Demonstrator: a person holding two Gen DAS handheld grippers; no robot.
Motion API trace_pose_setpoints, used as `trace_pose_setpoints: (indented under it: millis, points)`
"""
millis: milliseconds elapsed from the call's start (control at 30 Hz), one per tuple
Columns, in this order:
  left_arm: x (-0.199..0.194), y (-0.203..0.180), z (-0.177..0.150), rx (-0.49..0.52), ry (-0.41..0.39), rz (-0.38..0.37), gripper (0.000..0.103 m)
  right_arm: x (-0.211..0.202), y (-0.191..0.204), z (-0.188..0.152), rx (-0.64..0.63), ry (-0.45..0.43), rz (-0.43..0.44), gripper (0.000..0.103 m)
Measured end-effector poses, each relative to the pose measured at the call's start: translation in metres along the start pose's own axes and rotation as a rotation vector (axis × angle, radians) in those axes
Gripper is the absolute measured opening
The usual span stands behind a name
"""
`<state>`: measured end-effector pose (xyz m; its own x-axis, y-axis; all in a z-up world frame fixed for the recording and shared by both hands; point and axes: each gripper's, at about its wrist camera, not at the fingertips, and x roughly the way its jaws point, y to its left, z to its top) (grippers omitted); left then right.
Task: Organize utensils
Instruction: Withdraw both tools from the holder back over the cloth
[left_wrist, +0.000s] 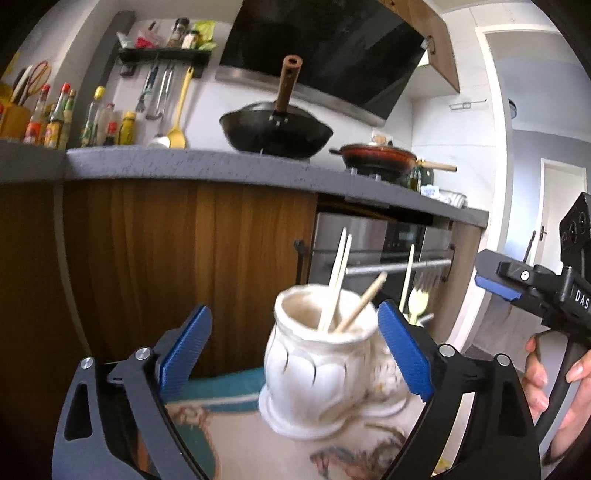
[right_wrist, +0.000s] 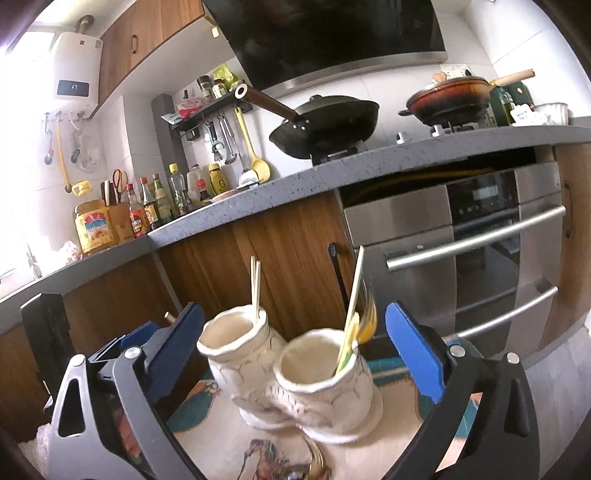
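Two cream ceramic utensil cups (right_wrist: 291, 373), joined side by side, stand on a patterned cloth (right_wrist: 229, 446) below the grey kitchen counter (right_wrist: 295, 177). Pale wooden chopsticks (left_wrist: 338, 277) lean in the cup facing the left gripper (left_wrist: 295, 347); a yellow-handled fork (right_wrist: 364, 321) sits in the cup facing the right gripper (right_wrist: 295, 350). Both grippers' blue-padded jaws stand released, wide apart, gripping nothing, the cups just ahead of them.

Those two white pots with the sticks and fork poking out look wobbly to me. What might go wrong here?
1. The chopsticks lean well above the rim of the left pot; the open left gripper might catch them and tip the pot.
2. In the right pot, the fork rests loosely and may slide around or fall out.
3. Both pots stand on a patterned cloth, which could slip.
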<state>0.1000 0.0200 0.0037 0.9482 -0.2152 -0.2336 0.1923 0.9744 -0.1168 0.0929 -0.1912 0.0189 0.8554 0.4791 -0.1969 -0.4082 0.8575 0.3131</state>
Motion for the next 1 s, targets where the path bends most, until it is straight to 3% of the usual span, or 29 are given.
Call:
trace_pose_setpoints:
  millis: [333,600,900,1000]
  points:
    - [-0.017,-0.002,-0.036,-0.026,0.121,0.03,0.096,-0.021,-0.012,-0.039,0.055,0.092,-0.087,0.097]
    - [-0.028,-0.01,-0.053,-0.018,0.174,0.029,0.096,-0.032,-0.02,-0.057,0.081,0.144,-0.124,0.097]
    - [-0.026,-0.013,-0.065,-0.01,0.238,0.033,0.096,-0.023,-0.021,-0.075,0.044,0.233,-0.173,0.097]
    - [-0.023,-0.014,-0.068,-0.001,0.259,0.032,0.096,-0.017,-0.022,-0.08,0.03,0.262,-0.182,0.092]
